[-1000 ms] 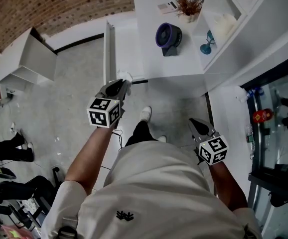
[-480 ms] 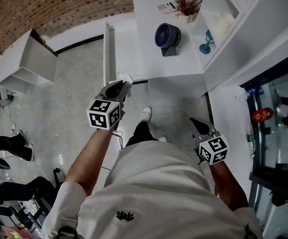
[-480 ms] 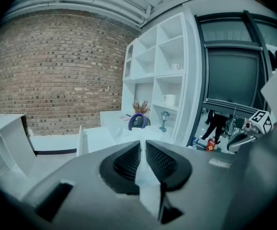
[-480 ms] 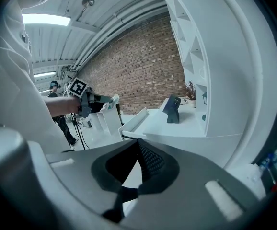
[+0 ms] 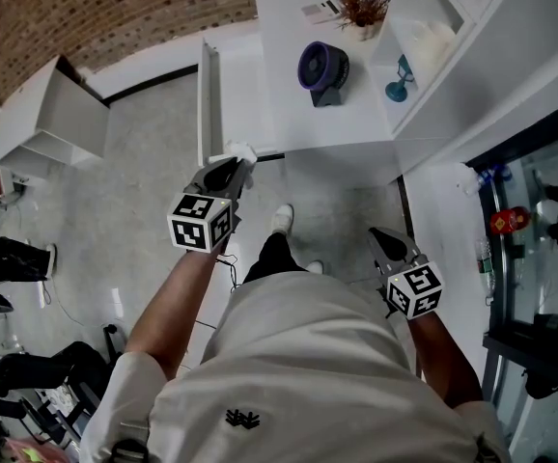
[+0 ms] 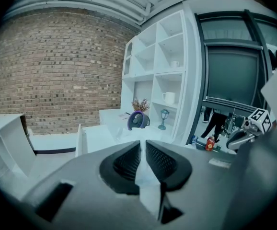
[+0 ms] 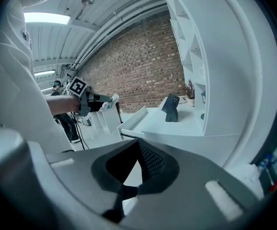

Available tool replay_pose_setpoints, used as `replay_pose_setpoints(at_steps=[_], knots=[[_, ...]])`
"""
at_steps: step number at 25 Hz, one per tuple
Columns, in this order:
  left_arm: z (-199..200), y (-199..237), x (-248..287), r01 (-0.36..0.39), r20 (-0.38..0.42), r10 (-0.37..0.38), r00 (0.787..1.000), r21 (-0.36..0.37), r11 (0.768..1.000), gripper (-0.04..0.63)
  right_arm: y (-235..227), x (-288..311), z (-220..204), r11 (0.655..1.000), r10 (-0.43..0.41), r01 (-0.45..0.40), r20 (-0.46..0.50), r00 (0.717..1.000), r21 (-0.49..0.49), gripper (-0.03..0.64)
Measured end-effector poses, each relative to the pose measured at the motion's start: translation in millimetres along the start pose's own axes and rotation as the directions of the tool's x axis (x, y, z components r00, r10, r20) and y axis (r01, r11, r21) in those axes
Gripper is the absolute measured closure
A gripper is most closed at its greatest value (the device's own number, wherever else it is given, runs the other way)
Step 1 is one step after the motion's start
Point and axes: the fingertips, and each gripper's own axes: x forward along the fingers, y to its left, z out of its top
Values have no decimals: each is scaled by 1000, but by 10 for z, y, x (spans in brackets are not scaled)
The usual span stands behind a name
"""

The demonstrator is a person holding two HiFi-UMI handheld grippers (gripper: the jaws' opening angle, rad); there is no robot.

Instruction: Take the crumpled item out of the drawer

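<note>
Our left gripper [image 5: 239,161] is clamped on the crumpled white paper [image 5: 241,149], and in the left gripper view the paper [image 6: 144,172] fills the narrow slit between the pads. We hold it in the air, outside the open drawer [image 5: 205,104] and near its front end. Our right gripper [image 5: 378,235] hangs lower, well apart, with its jaws together and nothing between them. A purple fan [image 5: 319,68] stands on the white desk [image 5: 289,119].
</note>
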Motion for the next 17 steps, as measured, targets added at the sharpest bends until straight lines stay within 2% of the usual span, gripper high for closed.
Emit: replay_pose_setpoints(at_steps=[17], knots=[[12,118,201,8,-14,-8,1000,1,1000,554,-62,182,-24,1000,12,-12,-20,1000,21,606]])
